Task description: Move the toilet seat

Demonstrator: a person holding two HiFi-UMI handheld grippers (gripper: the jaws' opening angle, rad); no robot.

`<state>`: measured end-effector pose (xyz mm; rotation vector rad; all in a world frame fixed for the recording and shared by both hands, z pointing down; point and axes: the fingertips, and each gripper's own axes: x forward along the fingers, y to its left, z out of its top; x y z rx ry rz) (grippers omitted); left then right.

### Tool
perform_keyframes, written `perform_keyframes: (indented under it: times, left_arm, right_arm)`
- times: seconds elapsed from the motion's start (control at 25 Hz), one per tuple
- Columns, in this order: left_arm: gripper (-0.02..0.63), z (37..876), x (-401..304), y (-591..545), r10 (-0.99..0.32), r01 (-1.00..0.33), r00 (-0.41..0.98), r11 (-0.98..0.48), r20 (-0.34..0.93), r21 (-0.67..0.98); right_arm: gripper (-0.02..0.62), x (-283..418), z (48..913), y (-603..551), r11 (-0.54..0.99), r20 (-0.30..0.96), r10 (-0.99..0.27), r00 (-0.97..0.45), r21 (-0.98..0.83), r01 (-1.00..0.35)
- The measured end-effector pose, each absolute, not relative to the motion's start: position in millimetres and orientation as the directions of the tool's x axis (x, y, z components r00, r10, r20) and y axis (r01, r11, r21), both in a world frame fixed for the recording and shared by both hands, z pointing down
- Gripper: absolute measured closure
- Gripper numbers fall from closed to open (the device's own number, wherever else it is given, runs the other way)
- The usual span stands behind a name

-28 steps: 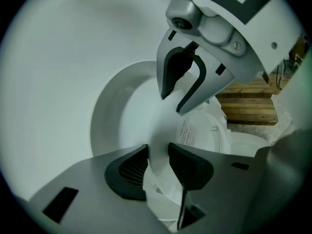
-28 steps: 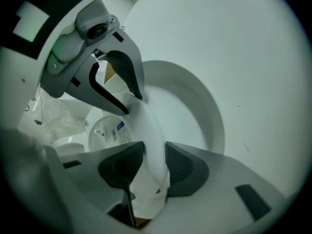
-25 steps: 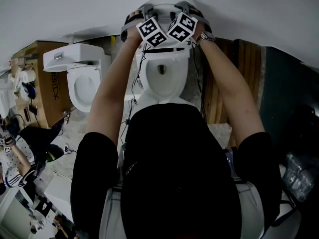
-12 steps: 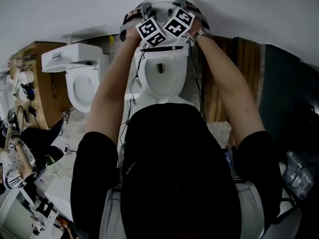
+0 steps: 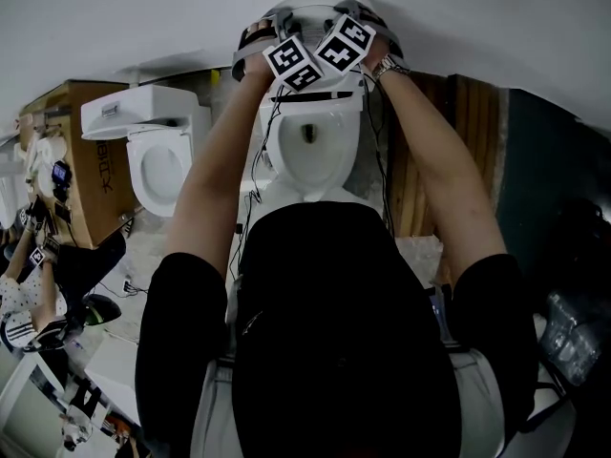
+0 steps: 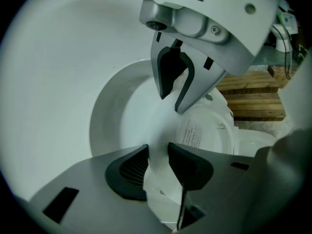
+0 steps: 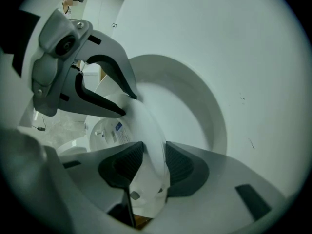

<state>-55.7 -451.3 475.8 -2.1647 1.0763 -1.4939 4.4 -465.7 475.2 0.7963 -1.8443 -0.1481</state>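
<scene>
Bystander [image 5: 29, 289] shifted; left hand-held gripper [image 6: 157, 161], right hand-held gripper [image 7: 154, 158] clamp toilet seat [image 7: 147, 126], jaws hidden from head view.

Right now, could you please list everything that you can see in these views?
toilet seat: one, white, raised, centre top
toilet bowl: one, white, centre
second toilet: one, white, left
cardboard box: one, brown, far left
wooden planks: several, brown, right
plastic bag: one, clear, lower right
another person: one, lower left
left gripper: one, grey, shut on seat rim
right gripper: one, grey, shut on seat rim
forearms: two, bare, reaching forward
</scene>
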Motion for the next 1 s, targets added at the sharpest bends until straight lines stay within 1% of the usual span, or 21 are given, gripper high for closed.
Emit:
perform_keyframes:
  times: [0.2,0.48,0.52,0.6,0.64,0.72,0.76,0.84,1.0]
  left_arm:
    - [0.465,475,-56,-449,-0.710,-0.415,0.190,-0.684,0.678,-0.600]
    - [0.465,471,-57,-442,-0.677,-0.397,0.221,-0.720,0.702,-0.569]
    - [0.472,469,-58,-441,-0.687,-0.393,0.223,-0.713,0.692,-0.581]
    - [0.505,460,-61,-440,-0.728,-0.392,0.220,-0.675,0.649,-0.625]
    - [0.525,456,-62,-438,-0.748,-0.399,0.222,-0.655,0.626,-0.641]
    - [0.571,452,-64,-431,-0.765,-0.429,0.238,-0.635,0.598,-0.642]
    - [0.582,450,-65,-428,-0.768,-0.451,0.248,-0.631,0.590,-0.632]
    - [0.595,445,-66,-421,-0.773,-0.495,0.269,-0.622,0.575,-0.606]
    - [0.597,432,-65,-400,-0.778,-0.579,0.309,-0.611,0.548,-0.540]
  right_arm:
    - [0.440,5,475,-459,0.771,0.773,-0.590,-0.232,0.454,-0.447]
    - [0.442,9,469,-449,0.733,0.724,-0.644,-0.249,0.490,-0.471]
    - [0.443,10,466,-446,0.726,0.715,-0.649,-0.259,0.481,-0.491]
    - [0.447,12,459,-441,0.706,0.693,-0.664,-0.279,0.461,-0.538]
    - [0.464,13,456,-438,0.694,0.681,-0.675,-0.285,0.454,-0.559]
    - [0.525,15,450,-430,0.667,0.652,-0.698,-0.296,0.442,-0.600]
    - [0.548,16,447,-427,0.655,0.638,-0.708,-0.304,0.433,-0.619]
    - [0.565,16,442,-418,0.641,0.616,-0.718,-0.323,0.404,-0.653]
    - [0.578,14,432,-394,0.628,0.580,-0.728,-0.365,0.351,-0.695]
